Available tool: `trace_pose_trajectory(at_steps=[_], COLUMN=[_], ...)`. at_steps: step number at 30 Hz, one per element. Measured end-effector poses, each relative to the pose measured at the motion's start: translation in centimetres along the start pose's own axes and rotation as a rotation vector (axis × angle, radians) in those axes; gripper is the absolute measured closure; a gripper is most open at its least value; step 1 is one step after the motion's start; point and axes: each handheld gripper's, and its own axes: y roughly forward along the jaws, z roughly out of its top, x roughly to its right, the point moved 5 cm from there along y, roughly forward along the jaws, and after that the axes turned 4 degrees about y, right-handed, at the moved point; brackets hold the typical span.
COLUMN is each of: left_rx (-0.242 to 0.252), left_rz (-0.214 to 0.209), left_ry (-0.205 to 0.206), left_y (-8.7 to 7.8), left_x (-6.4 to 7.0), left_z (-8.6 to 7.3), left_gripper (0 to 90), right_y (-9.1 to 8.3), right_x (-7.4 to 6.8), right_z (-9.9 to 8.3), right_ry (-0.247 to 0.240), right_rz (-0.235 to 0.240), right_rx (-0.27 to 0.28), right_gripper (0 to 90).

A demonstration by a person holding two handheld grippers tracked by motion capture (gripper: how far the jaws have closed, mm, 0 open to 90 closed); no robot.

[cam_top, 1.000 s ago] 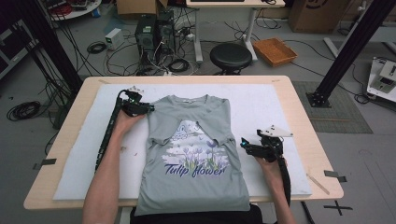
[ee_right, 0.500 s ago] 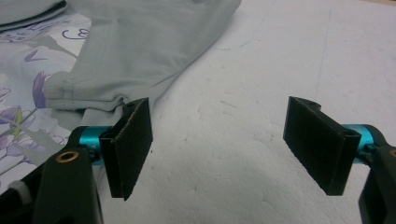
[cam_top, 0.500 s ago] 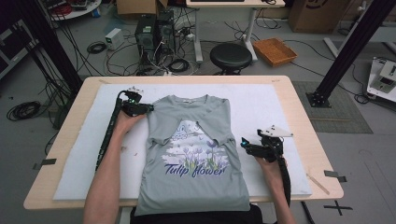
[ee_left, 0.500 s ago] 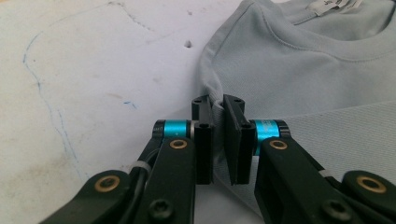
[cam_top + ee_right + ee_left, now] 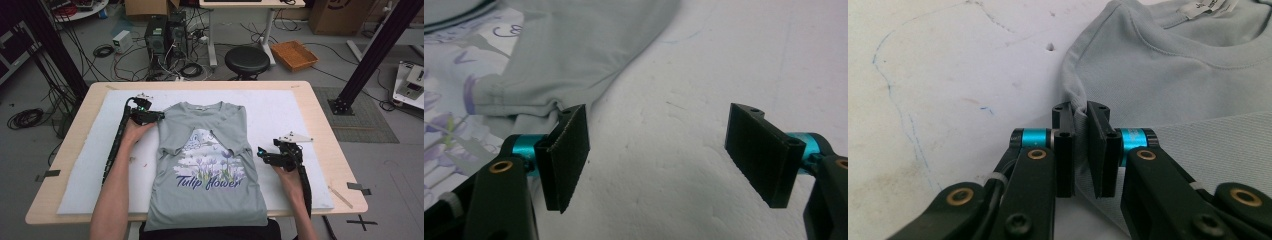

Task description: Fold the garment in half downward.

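**Shirt fold: left shoulder pinched, right not yet**

I read this as mid-fold. T-shirt (image 5: 207,165) lies flat on the bench's white mat (image 5: 300,115), sleeves tucked in. Left gripper (image 5: 1081,145) is pinching the shoulder edge by the collar. Right gripper (image 5: 664,150) is spread wide, just beside the folded sleeve edge. Next, I'd say: right needs fabric between its jaws.

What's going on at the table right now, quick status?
Left gripper pinching the grey T-shirt at its shoulder edge. Right gripper open over the white mat, beside the folded sleeve. Nothing in the way.
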Motion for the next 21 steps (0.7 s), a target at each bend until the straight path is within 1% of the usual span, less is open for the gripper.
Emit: trace_pose_trajectory(at_steps=[1, 2, 3, 4, 5, 7, 8, 9, 10, 13, 16, 17, 18, 19, 21], left_rx=[0.001, 0.001, 0.002, 0.001, 0.002, 0.000, 0.003, 0.003, 0.002, 0.005, 0.005, 0.005, 0.003, 0.002, 0.002], left_rz=[0.002, 0.002, 0.002, 0.003, 0.003, 0.003, 0.001, 0.001, -0.002, 0.000, 0.000, 0.000, 0.000, 0.002, 0.004], left_ry=[0.000, -0.002, -0.002, 0.001, 0.002, 0.006, 0.001, 0.001, 0.001, -0.006, -0.009, -0.009, -0.010, -0.011, -0.012], left_y=[0.0, 0.0, 0.0, 0.0, 0.0, 0.0, 0.0, 0.0, 0.0, 0.0, 0.0, 0.0, 0.0, 0.0, 0.0], left_x=[0.0, 0.0, 0.0, 0.0, 0.0, 0.0, 0.0, 0.0, 0.0, 0.0, 0.0, 0.0, 0.0, 0.0, 0.0], left_z=[0.0, 0.0, 0.0, 0.0, 0.0, 0.0, 0.0, 0.0, 0.0, 0.0, 0.0, 0.0, 0.0, 0.0, 0.0], left_gripper=[82.2, 82.1, 82.1, 82.1, 82.1, 82.1, 82.1, 82.1, 82.1, 82.1, 82.1, 82.2, 82.2, 82.2, 82.2], right_y=[0.0, 0.1, 0.2, 0.4, 0.5, 1.0, 1.3, 1.3, 1.9, 3.1, 4.4, 4.8, 4.8, 5.9, 6.8], right_x=[0.0, 0.2, 0.4, 0.7, 0.8, 0.9, 1.0, 1.0, 1.0, 1.2, 1.5, 1.5, 1.5, 1.8, 2.0], right_z=[0.3, 0.5, 1.1, 1.7, 2.2, 3.8, 4.5, 4.5, 5.9, 7.7, 9.4, 9.8, 9.8, 10.9, 11.6], right_ry=[-0.003, -0.009, -0.005, 0.009, 0.019, 0.038, 0.031, 0.031, 0.023, 0.012, 0.005, 0.000, 0.000, -0.009, -0.011], right_rz=[0.003, -0.004, -0.013, -0.015, -0.005, 0.025, 0.030, 0.030, 0.032, 0.041, 0.054, 0.059, 0.059, 0.063, 0.069], right_rx=[0.013, 0.023, 0.021, 0.009, 0.006, 0.001, -0.003, -0.003, -0.026, -0.051, -0.068, -0.072, -0.072, -0.100, -0.112], right_gripper=[30.7, 31.3, 31.3, 31.1, 31.1, 30.8, 30.6, 30.6, 30.2, 30.2, 30.3, 30.3, 30.3, 30.8, 30.9])
